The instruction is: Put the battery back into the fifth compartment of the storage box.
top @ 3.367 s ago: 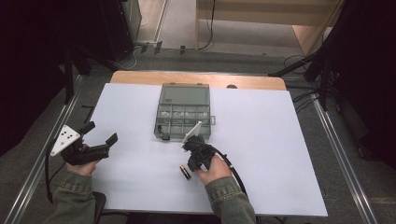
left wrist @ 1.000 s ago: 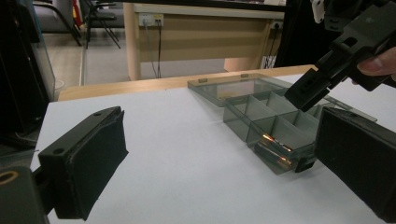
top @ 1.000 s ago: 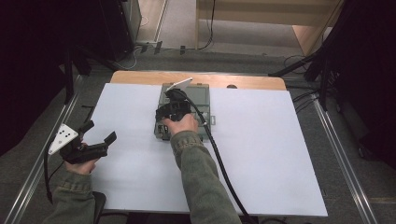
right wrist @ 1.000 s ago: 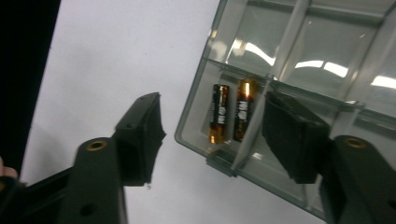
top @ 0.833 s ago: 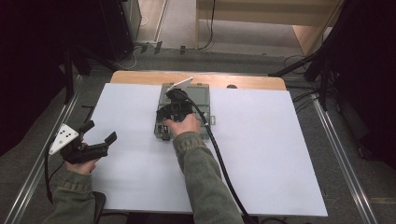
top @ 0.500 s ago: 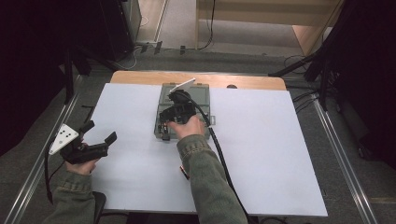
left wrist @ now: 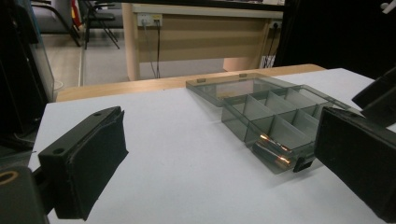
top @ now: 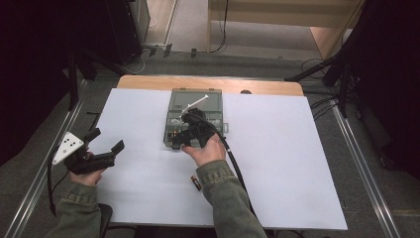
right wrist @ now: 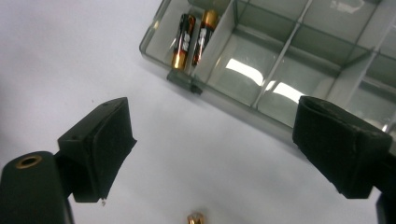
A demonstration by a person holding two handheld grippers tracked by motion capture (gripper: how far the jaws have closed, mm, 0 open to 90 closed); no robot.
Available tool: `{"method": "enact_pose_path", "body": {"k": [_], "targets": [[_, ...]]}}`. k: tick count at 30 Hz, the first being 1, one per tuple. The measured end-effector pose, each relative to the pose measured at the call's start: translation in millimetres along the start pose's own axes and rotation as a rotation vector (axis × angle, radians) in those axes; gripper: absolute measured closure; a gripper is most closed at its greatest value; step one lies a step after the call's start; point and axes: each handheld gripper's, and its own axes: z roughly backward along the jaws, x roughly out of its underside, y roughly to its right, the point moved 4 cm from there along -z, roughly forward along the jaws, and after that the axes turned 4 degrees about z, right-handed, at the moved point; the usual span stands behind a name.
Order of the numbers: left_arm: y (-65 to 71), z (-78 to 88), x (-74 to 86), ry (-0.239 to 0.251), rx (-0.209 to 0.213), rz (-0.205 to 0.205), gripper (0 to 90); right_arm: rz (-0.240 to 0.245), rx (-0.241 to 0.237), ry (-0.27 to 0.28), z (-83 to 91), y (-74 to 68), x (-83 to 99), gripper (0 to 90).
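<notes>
We take the compartment box (top: 194,119) as our landmark; it lies open at the middle of the white table (top: 297,168), lid folded flat toward the far edge.

Well to the left of the box and nearer to us, our left gripper (top: 103,149) hangs at the table's left edge, jaws spread wide with nothing between them. We judge it is parked there to keep out of the way, though its own view looks straight at the box (left wrist: 275,121), so it could steady it if needed.

In the box's near-left corner compartment lie two batteries (right wrist: 194,39), side by side and parallel, gold ends toward the wall. They seem grouped in one cell as a sorting job would have them.

Just at the box's near edge, our right gripper (top: 185,139) is empty, its jaws wide apart over bare table.

On the near side of the box, beside our right sleeve, one more battery (top: 195,183) lies loose on the table, probably the next to be fetched.

Against half a second ago, our right hand has drawn back from over the compartments toward us; the left gripper and the loose battery have not moved.
</notes>
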Motion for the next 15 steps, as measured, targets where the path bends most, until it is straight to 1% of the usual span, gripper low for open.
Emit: {"method": "enact_pose_path", "body": {"k": [1,3,4,5,10,11,13,15], "targets": [[0.1,-0.1,0.0,0.000,0.000,0.000,2.6,0.009,0.015,-0.008,0.6,-1.4,3.2,4.7],[0.3,-0.4,0.1,0.000,0.000,-0.001,2.6,0.027,0.064,-0.038,0.7,-3.4,10.4,3.6],[0.4,-0.5,0.1,0.001,0.001,-0.001,2.6,0.036,0.076,-0.051,0.5,-4.4,13.8,2.7],[0.5,-0.5,0.1,0.001,0.001,-0.001,2.6,0.043,0.081,-0.059,0.7,-5.8,16.9,2.4],[1.2,-1.0,0.1,0.000,0.004,0.002,2.6,0.077,0.110,-0.062,4.1,-11.9,31.1,2.4],[1.6,-1.1,0.0,0.001,0.004,0.000,2.6,0.078,0.114,-0.062,4.1,-13.9,34.0,2.4],[2.0,-1.5,0.0,0.000,0.007,0.000,2.6,0.093,0.120,-0.075,2.9,-17.3,39.8,2.4],[2.1,-1.5,0.0,0.001,0.008,0.001,2.6,0.106,0.112,-0.087,0.4,-22.2,45.2,2.5]]}}
